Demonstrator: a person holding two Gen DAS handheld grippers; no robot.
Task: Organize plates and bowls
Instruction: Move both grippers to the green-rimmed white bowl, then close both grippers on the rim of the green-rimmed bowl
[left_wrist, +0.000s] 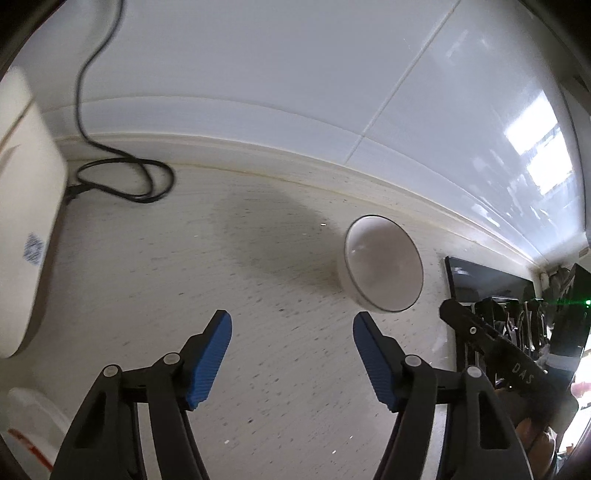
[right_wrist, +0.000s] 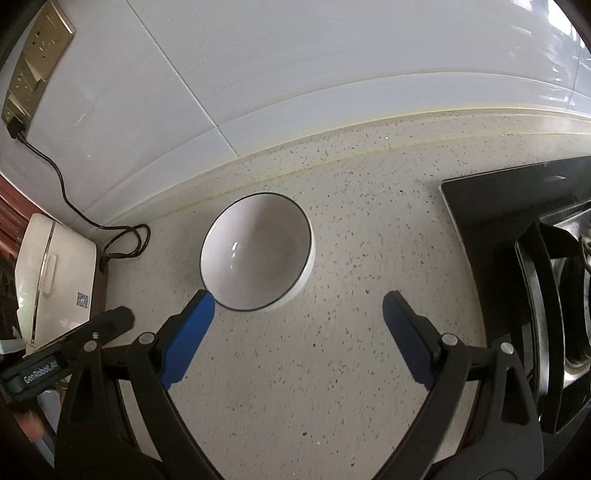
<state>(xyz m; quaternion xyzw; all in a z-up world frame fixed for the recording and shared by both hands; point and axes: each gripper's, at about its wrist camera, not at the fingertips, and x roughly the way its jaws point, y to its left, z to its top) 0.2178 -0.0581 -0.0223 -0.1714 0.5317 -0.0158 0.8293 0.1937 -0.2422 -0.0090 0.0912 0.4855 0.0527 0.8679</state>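
A white bowl with a thin dark rim (right_wrist: 257, 251) stands upright and empty on the speckled countertop (right_wrist: 332, 369), near the back wall. It also shows in the left wrist view (left_wrist: 384, 264), ahead and to the right. My right gripper (right_wrist: 298, 308) is open and empty just in front of the bowl; its left fingertip (right_wrist: 201, 306) is close to the bowl's near rim. My left gripper (left_wrist: 291, 332) is open and empty over bare counter, left of the bowl. The right gripper's body (left_wrist: 491, 354) shows at the right of the left wrist view.
A cream appliance (right_wrist: 55, 273) with a black cable (right_wrist: 125, 240) stands at the left against the wall. A black stove top (right_wrist: 517, 206) with a metal burner lies at the right. A wall socket (right_wrist: 33, 55) is upper left. A white lidded item (left_wrist: 29, 424) sits at the lower left.
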